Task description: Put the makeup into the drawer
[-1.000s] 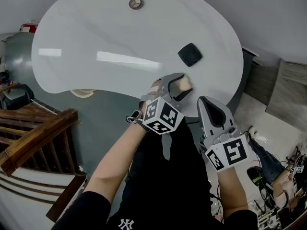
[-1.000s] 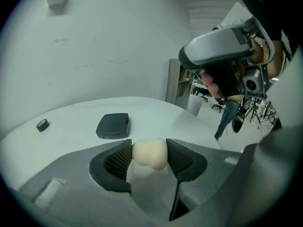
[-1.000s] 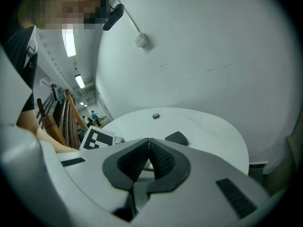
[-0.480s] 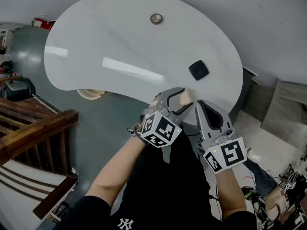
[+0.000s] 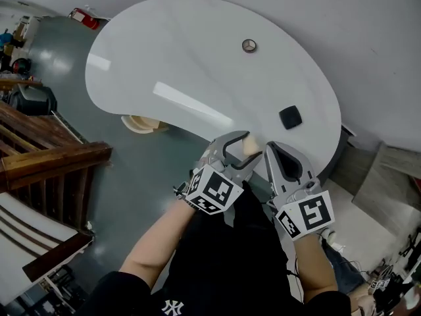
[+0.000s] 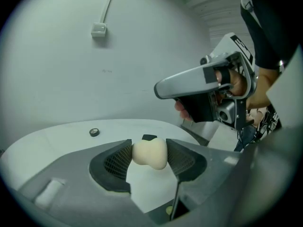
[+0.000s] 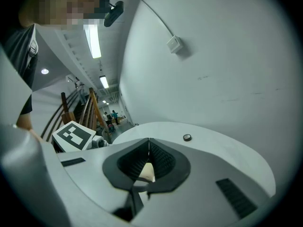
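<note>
Slightly nose-down, left gripper (image 5: 248,149) with makeup sponge (image 6: 149,153), right gripper (image 5: 270,149) alongside, perhaps level.

Tiny round item (image 5: 249,45) on table (image 5: 151,51) too small to ID; sponge (image 5: 250,146) mostly hidden in head view.

Cream makeup sponge (image 6: 149,153), clamped between fingers (image 6: 116,162)

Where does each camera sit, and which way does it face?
Head view: on the head, steeply down at the white table; forearms, left claw, right claw.
Left gripper view: along its jaws, shut on the sponge; right claw shows above.
Right gripper view: along shut jaws toward the wall; dark shirt at left.
Both gripper views share the small round item.
</note>
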Demonstrator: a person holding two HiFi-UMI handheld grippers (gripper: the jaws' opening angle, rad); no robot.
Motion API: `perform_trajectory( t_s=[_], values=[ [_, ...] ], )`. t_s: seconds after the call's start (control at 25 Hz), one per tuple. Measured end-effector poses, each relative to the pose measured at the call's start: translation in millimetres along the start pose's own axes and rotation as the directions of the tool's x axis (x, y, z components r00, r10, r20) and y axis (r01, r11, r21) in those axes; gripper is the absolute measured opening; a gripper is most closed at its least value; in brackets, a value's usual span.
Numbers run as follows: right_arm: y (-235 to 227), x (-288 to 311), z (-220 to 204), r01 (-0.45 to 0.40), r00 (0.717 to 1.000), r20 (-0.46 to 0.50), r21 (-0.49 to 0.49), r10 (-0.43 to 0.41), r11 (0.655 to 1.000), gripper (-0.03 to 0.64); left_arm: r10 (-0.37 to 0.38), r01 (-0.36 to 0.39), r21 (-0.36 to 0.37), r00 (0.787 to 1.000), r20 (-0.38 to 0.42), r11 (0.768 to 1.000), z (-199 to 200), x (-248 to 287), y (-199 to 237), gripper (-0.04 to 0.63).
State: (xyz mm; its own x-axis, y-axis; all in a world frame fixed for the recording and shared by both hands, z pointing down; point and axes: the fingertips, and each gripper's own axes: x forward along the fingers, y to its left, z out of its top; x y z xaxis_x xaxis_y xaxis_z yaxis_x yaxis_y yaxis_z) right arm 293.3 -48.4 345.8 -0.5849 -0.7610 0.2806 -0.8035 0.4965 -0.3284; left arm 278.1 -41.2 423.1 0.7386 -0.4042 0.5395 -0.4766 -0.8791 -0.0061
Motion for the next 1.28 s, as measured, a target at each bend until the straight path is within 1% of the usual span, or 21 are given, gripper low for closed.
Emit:
perform_trajectory(
  t_s=[0.2,0.48,0.72,0.84,0.96,1.16,1.28],
  values=[
    [25,16,11,-0.076,0.997,-0.001,-0.036,0.076,0.996,0.015,0.089,-0.088,-0.043,0.996,0.02,0.995,4,-32,18,0.233],
    [63,42,21,-0.167,0.986,-0.003,-0.07,0.167,0.983,0.015,0.19,-0.186,-0.085,0.981,0.032,0.979,2,-75,39,0.233],
    [106,67,30,-0.243,0.97,-0.015,-0.104,0.243,0.964,0.015,0.277,-0.267,-0.14,0.959,0.056,0.954,-3,-119,63,0.233],
    [132,83,32,-0.275,0.961,-0.023,-0.125,0.275,0.953,0.015,0.317,-0.304,-0.163,0.947,0.06,0.939,-12,-145,78,0.233],
    [159,103,33,-0.3,0.954,-0.029,-0.151,0.299,0.942,0.015,0.346,-0.329,-0.178,0.935,0.073,0.927,-21,-171,95,0.233],
    [196,136,34,-0.309,0.951,-0.025,-0.172,0.309,0.935,0.015,0.37,-0.352,-0.174,0.926,0.081,0.92,-41,-208,124,0.233],
    [224,156,33,-0.321,0.947,-0.033,-0.178,0.32,0.93,0.015,0.388,-0.366,-0.192,0.918,0.089,0.911,-52,-237,142,0.233]
  ],
)
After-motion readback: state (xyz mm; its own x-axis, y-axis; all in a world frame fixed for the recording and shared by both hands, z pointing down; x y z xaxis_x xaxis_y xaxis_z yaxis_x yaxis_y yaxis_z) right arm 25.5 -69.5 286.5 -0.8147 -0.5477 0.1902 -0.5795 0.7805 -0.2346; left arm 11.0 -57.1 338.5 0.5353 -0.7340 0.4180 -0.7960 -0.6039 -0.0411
